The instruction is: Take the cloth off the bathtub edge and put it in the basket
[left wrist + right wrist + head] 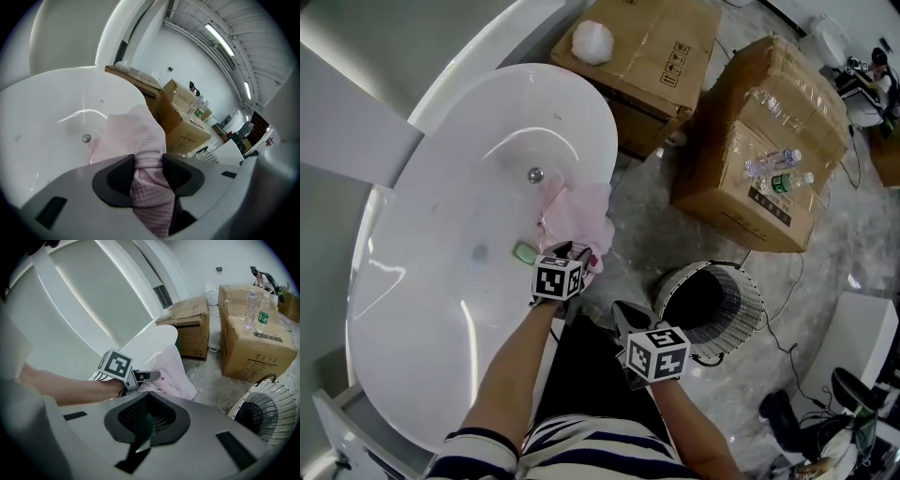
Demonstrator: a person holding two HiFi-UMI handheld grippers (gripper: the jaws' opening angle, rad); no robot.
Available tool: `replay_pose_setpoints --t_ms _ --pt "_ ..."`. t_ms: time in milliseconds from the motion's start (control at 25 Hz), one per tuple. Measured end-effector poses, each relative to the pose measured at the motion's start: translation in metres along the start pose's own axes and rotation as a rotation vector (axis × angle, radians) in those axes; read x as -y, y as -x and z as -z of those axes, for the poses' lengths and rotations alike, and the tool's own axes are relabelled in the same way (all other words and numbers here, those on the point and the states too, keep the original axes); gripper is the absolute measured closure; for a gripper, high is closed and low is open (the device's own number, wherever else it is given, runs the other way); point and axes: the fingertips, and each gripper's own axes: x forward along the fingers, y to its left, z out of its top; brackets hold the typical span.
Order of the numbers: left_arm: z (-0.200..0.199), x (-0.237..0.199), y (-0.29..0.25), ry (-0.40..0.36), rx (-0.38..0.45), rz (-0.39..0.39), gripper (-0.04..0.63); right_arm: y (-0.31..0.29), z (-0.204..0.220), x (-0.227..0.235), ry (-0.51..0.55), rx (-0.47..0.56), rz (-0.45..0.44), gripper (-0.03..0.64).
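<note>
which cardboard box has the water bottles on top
The box beside the wire basket; two water bottles stand on it. The other box, by the bathtub, carries only a white puff.

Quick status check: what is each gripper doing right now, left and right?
Left gripper: closed on the pink cloth at the bathtub edge.
Right gripper: closed, holding nothing.

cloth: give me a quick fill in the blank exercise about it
The left gripper has its jaws shut on the ___ cloth.
The cloth hangs over the edge of the white ___.
The wire basket stands on the ___.
Missing: pink; bathtub; floor.
</note>
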Motion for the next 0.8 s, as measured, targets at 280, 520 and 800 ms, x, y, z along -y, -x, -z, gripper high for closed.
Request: replay_pose_setpoints --t_ms 280,520,800 --pt "-0.007 -0.003 0.017 0.019 0.049 -0.025 0.540 0.010 0.005 0.007 -0.035 0.022 0.016 0.591" --pt "-0.008 0.010 0.028 -0.049 0.053 -0.049 0.548 0.017 0.005 0.005 -0.030 0.047 -0.007 0.591" --pt "-0.014 0.035 0.062 -0.072 0.102 -0.044 0.549 0.038 0.003 0.017 -0.025 0.074 -0.019 0.591"
